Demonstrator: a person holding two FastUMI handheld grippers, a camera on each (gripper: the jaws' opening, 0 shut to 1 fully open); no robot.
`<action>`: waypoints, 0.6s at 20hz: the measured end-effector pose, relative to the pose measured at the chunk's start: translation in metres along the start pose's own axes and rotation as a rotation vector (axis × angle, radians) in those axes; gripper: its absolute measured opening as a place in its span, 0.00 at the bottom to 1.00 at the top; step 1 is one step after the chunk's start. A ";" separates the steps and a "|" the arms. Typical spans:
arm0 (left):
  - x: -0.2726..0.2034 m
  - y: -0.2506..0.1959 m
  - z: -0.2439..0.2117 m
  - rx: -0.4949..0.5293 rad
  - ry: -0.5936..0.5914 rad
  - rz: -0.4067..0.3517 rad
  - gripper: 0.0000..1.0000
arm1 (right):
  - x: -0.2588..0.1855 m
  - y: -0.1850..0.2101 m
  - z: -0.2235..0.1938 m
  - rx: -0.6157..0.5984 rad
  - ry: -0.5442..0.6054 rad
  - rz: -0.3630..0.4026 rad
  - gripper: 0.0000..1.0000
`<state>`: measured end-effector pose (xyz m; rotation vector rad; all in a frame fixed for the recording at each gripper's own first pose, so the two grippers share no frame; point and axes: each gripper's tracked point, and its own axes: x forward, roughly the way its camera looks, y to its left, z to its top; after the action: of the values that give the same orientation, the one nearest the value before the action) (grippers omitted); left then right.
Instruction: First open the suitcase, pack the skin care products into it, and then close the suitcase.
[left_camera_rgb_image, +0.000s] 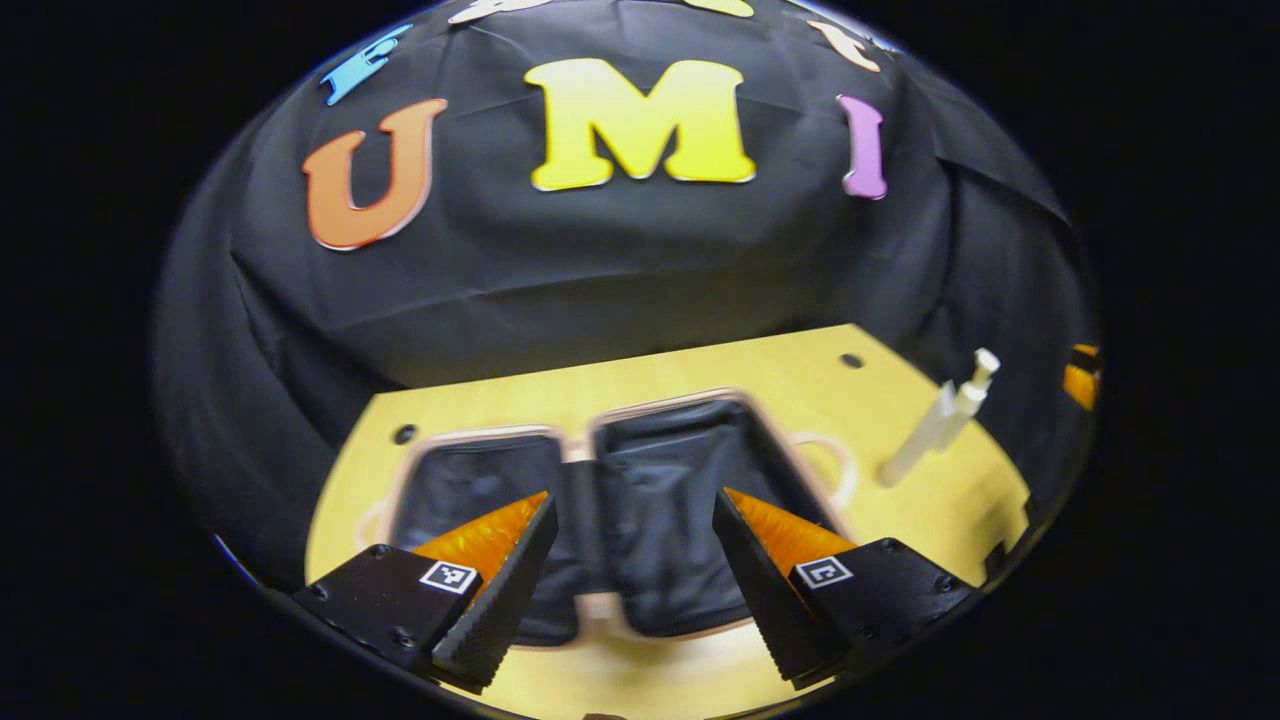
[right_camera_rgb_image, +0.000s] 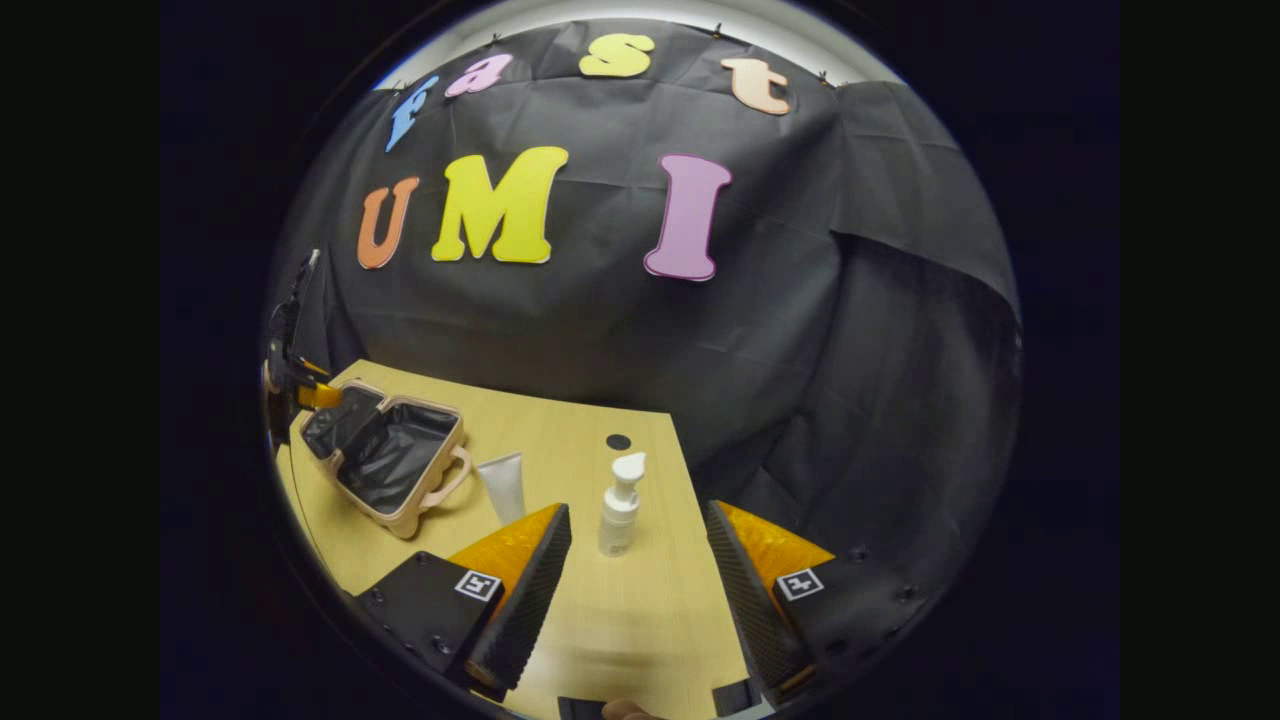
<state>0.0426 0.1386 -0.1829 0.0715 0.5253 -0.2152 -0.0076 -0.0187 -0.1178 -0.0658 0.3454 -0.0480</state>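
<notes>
A small pale pink suitcase (left_camera_rgb_image: 610, 440) lies open flat on the wooden table, both halves lined in black and holding nothing. My left gripper (left_camera_rgb_image: 635, 535) hovers open just above its middle hinge. In the right gripper view the suitcase (right_camera_rgb_image: 385, 455) sits at the left with the left gripper (right_camera_rgb_image: 300, 385) over its far side. A white tube (right_camera_rgb_image: 503, 485) stands on its cap beside the suitcase handle, and a white pump bottle (right_camera_rgb_image: 620, 505) stands upright to its right. My right gripper (right_camera_rgb_image: 640, 545) is open, with the pump bottle just ahead between its fingers. The tube and bottle (left_camera_rgb_image: 940, 420) overlap at the right.
The wooden table (right_camera_rgb_image: 600, 610) has dark round holes (right_camera_rgb_image: 618, 441) near its back edge. Its right edge runs close to the pump bottle, with black cloth hanging behind and beside it.
</notes>
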 end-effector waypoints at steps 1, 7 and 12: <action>0.005 -0.031 0.001 -0.009 0.000 -0.037 0.99 | 0.002 -0.009 -0.002 0.002 0.003 0.002 0.81; 0.042 -0.174 -0.012 0.008 0.027 -0.206 0.99 | 0.002 -0.054 -0.021 -0.029 0.023 0.017 0.81; 0.081 -0.241 -0.042 0.021 0.088 -0.283 0.99 | 0.005 -0.085 -0.046 -0.057 0.066 0.018 0.81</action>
<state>0.0368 -0.1058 -0.2627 0.0266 0.6203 -0.4957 -0.0215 -0.1064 -0.1569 -0.1176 0.4132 -0.0223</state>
